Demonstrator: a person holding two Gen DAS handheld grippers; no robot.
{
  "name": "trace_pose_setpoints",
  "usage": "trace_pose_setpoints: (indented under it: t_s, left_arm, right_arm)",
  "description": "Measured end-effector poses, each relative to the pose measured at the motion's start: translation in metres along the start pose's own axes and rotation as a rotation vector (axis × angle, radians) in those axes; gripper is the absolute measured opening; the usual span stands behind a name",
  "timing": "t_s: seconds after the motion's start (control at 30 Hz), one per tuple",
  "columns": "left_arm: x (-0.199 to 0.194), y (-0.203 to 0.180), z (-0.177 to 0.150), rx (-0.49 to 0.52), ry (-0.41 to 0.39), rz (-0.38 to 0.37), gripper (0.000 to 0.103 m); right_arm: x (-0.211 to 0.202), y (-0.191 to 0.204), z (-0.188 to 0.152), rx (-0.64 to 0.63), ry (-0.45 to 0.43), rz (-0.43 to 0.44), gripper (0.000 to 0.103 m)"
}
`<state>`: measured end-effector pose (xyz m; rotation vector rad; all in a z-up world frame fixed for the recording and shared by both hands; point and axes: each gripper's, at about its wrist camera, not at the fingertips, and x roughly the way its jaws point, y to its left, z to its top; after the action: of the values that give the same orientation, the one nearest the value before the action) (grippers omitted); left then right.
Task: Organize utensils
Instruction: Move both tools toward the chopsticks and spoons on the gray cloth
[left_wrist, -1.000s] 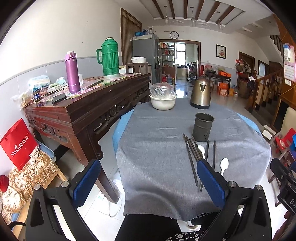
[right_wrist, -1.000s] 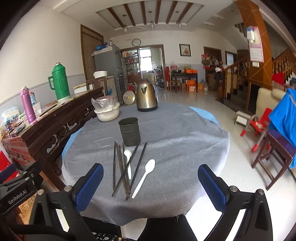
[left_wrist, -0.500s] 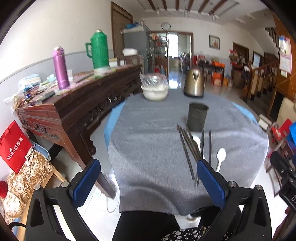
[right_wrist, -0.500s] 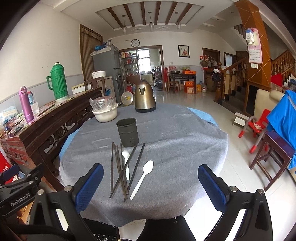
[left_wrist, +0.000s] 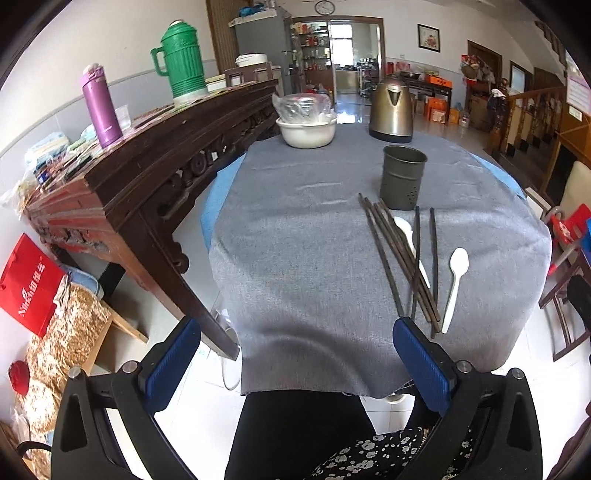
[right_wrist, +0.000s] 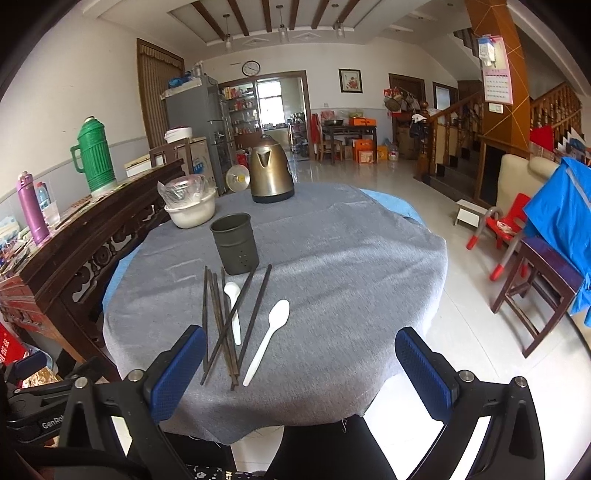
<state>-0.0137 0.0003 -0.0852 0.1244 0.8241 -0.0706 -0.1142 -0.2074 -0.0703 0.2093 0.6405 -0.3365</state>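
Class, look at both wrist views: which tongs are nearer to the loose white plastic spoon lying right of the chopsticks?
Right, narrowly. The right tongs sit straight behind the white plastic spoon, its handle tip between the fingers. The left tongs sit further left, the spoon beyond their right finger.

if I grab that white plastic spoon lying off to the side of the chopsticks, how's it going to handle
The white plastic spoon is probably very light and slightly bendy, given its thin handle. Lying flat on the grey cloth, it may be awkward to pinch. It shouldn't roll like the dark chopsticks might.

Your left claw (left_wrist: 297, 363) hangs wide open at the surface's (left_wrist: 295, 258) near edge. Dark chopsticks (left_wrist: 400, 254) and two white spoons (left_wrist: 456, 284) lie before the utensil holder (left_wrist: 402, 177).
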Motion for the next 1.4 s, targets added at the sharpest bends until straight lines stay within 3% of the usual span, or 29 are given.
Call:
trace_pose_setpoints:
  t_s: [0.5,1.0,1.4]
  left_arm:
    - [0.007,0.010,0.001,-0.020,0.019,-0.026,0.103]
    - [0.037,0.024,0.014,-0.063,0.056,0.023,0.103]
    - [0.086,0.024,0.038,-0.046,0.103,0.051,0.103]
  right_arm:
    - [0.006,0.015,-0.002,-0.042,0.031,-0.017,0.103]
    - [0.031,0.036,0.015,-0.077,0.049,0.017,0.103]
    - [0.095,0.060,0.038,-0.097,0.148,0.027,0.103]
